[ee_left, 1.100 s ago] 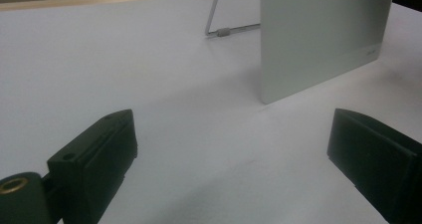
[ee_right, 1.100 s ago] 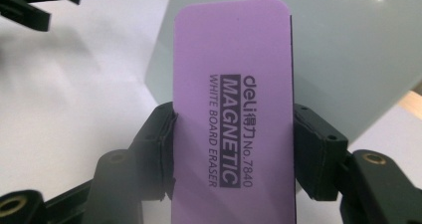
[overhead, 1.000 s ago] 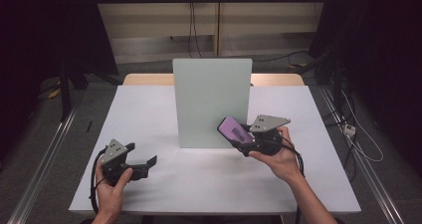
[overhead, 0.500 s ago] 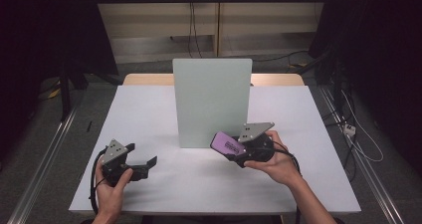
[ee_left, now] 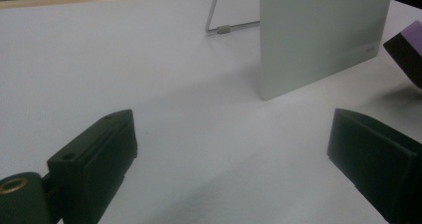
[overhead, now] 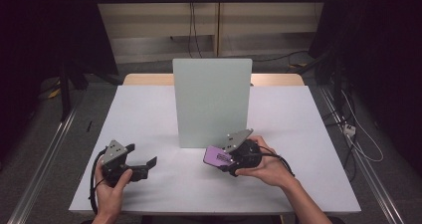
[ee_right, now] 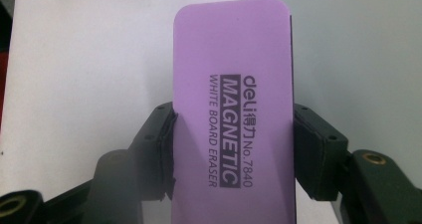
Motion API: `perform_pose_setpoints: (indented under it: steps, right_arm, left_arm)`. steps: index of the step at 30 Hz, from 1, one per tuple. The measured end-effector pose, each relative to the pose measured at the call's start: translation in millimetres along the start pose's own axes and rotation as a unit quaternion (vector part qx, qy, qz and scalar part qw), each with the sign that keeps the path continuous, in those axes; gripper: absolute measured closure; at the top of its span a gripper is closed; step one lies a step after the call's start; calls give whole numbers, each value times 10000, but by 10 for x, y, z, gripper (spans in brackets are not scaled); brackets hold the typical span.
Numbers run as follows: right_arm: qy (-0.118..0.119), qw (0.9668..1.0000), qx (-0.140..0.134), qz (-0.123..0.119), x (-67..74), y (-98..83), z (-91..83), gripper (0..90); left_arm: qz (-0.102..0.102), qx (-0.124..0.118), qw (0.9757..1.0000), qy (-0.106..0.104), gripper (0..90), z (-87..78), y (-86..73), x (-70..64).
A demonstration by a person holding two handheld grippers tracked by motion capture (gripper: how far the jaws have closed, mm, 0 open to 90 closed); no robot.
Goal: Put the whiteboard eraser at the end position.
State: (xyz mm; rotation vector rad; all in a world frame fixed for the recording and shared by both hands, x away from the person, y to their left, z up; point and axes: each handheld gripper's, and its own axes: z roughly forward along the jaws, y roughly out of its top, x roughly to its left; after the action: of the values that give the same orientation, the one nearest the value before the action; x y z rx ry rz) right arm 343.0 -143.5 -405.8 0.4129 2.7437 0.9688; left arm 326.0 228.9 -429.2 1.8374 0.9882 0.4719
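**Purple eraser clamped in the right hand-held gripper, low over the desk**

The right hand-held gripper [overhead: 225,160] grasps a purple whiteboard eraser [ee_right: 233,114], its two black jaws pressing on the eraser's long sides. In the high view the eraser [overhead: 217,156] sits just in front of the upright pale-green board [overhead: 211,102], near the board's right lower corner and close above the white desk [overhead: 149,109]. Its printed face reads "MAGNETIC WHITE BOARD ERASER". The left hand-held gripper [overhead: 144,165] rests on the desk at the near left, well apart from the board, with its jaws spread wide and nothing between them. In the left gripper view the board [ee_left: 323,35] stands on a thin wire foot.
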Motion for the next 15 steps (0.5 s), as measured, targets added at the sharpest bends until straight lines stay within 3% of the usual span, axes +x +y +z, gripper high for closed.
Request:
perform_pose_setpoints:
  steps: [6,12,15]
  right_arm:
    - [118,9997,166,-138,12,12,86,417]
    - [353,9974,382,-495,79,62,204,417]
    - [390,9972,412,-482,75,61,244,416]
  left_arm:
    - [-4,5,10000,40,54,-1,-1,2]
    - [5,10,10000,43,54,2,0,-2]
    - [-24,-31,10000,39,54,-4,4,-11]
